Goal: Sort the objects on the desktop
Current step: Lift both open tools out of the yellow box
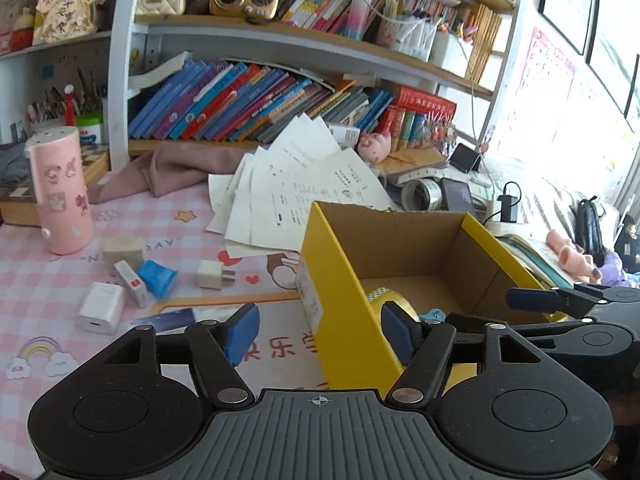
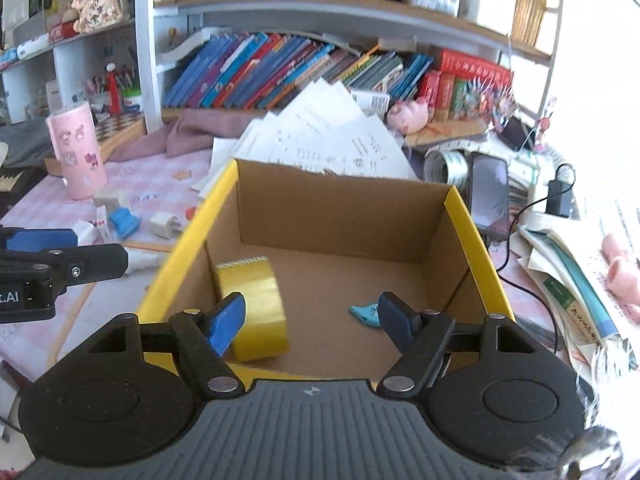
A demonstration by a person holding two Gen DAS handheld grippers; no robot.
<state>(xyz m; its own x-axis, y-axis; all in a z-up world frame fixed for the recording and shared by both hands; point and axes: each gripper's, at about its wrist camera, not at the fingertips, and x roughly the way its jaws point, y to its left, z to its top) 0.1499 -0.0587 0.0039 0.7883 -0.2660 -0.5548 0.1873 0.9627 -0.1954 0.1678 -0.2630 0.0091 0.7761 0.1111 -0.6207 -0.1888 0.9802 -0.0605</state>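
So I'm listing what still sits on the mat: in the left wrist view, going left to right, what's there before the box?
Pink tube → white charger → blue packet → small plug → yellow box.

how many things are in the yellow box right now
2: a tape roll at its left wall, a small blue piece near the front right. The near edge may hide more.

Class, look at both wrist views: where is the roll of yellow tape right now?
The roll of yellow tape stands on edge inside the yellow cardboard box, in its near-left corner. A small blue clip lies to its right on the box floor.
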